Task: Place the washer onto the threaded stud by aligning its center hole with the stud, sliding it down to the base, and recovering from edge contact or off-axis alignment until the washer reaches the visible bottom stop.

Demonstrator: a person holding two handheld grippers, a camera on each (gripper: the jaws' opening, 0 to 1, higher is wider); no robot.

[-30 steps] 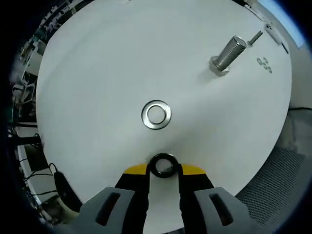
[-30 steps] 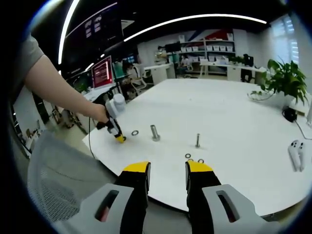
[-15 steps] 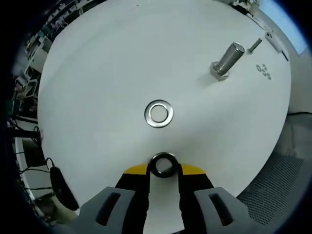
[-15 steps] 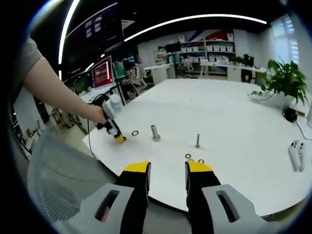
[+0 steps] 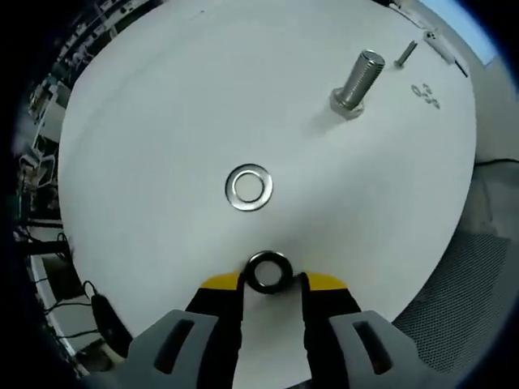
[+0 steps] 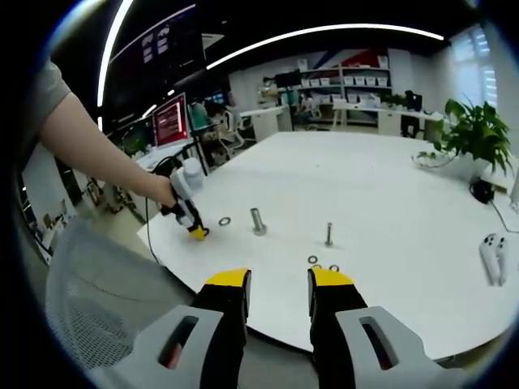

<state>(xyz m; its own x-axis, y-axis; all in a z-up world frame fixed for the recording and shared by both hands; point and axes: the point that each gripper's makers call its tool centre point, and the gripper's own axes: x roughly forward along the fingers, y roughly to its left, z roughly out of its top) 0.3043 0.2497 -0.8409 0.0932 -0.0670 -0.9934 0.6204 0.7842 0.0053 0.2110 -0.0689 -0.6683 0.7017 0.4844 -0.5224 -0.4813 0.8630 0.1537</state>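
Steel-dark and ring-shaped, the washer [image 5: 268,272] sits pinched between the yellow tips of the left hand-held gripper [image 5: 269,281], held just above the white worktop [image 5: 162,121] near its front edge. A second, brighter washer [image 5: 249,187] lies flat on the worktop just beyond the held one, directly between it and the open surface ahead. Farther off and to the right stands the large threaded stud [image 5: 354,80] on its hex base, upright, with bare worktop all around it. Past that, a thinner stud [image 5: 405,53] and a small cluster of rings [image 5: 424,91] sit close to the far rim.

From the right gripper view the same layout reads sideways — the left hand-held gripper [image 6: 195,228] at the near-left edge of the worktop [image 6: 389,186], held by a person's hand [image 6: 165,191], then the loose washer [image 6: 225,220], the large stud [image 6: 258,220], the thin stud [image 6: 329,233] and the small rings [image 6: 323,262], each well apart. The right hand-held gripper [image 6: 278,282] hangs off the worktop's near edge with its jaws parted and nothing between them. A mesh chair back [image 6: 97,284] stands just beside the rim at lower left — the centre of the worktop is broad and bare. A potted plant [image 6: 474,130] and a white controller [image 6: 491,253] sit toward the right side.
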